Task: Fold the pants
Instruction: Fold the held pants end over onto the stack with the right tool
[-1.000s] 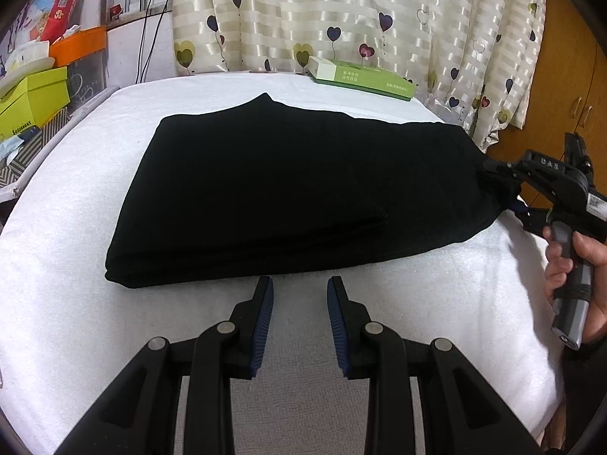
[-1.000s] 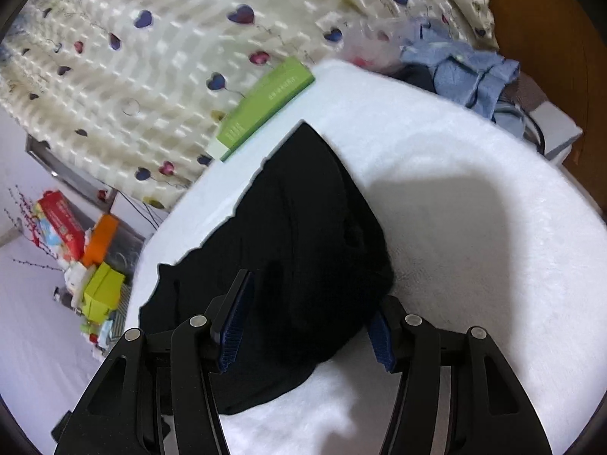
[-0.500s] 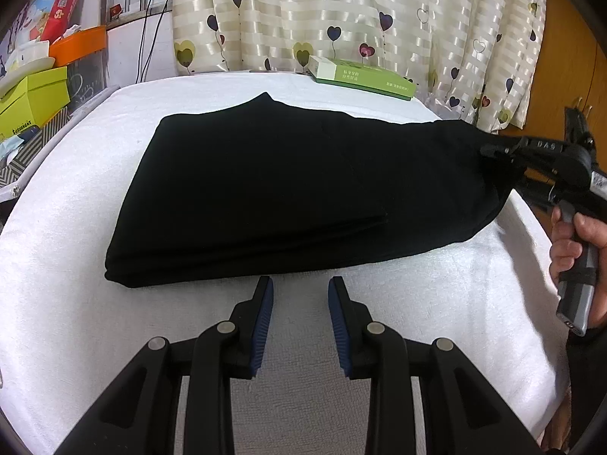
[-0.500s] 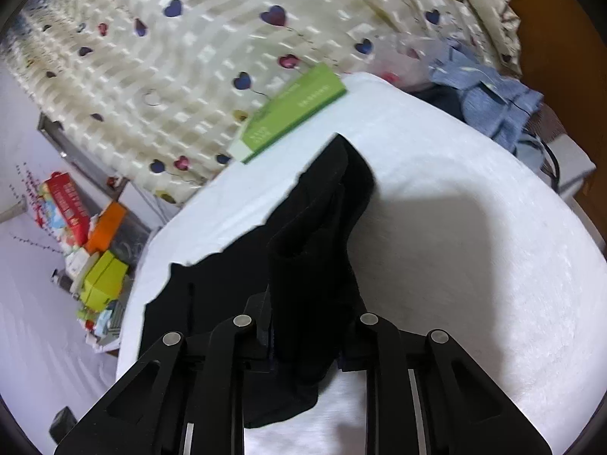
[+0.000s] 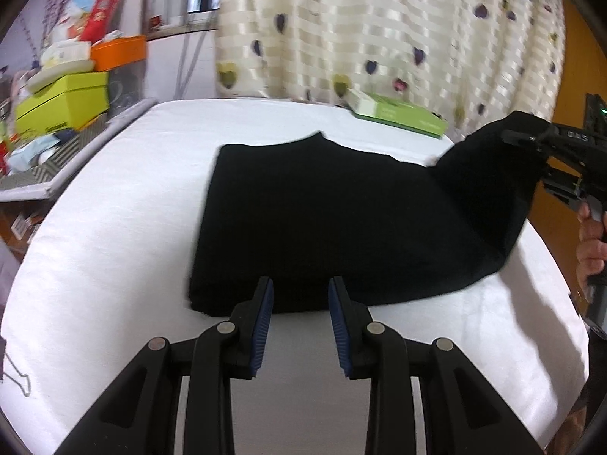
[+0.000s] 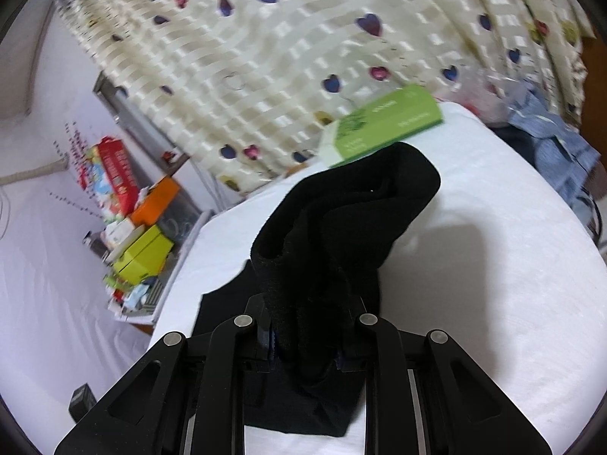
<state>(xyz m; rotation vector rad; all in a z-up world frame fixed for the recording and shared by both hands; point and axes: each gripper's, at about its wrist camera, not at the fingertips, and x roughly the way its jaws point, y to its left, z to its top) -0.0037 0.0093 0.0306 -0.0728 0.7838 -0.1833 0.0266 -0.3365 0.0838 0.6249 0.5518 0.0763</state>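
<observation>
Black pants [image 5: 341, 223] lie folded on the white bed cover [image 5: 114, 246], their right end lifted clear and clamped between the closed jaws of the right gripper [image 6: 303, 335]; the left gripper [image 5: 299, 303] hovers empty at the near edge, jaws apart. Only the right wrist view shows blue clothing [image 6: 557, 151] at far right. Writing on the green box [image 6: 383, 125] is illegible.

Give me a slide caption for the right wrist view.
Right gripper shut on one end of the black pants, lifting it off the white bed.
</observation>
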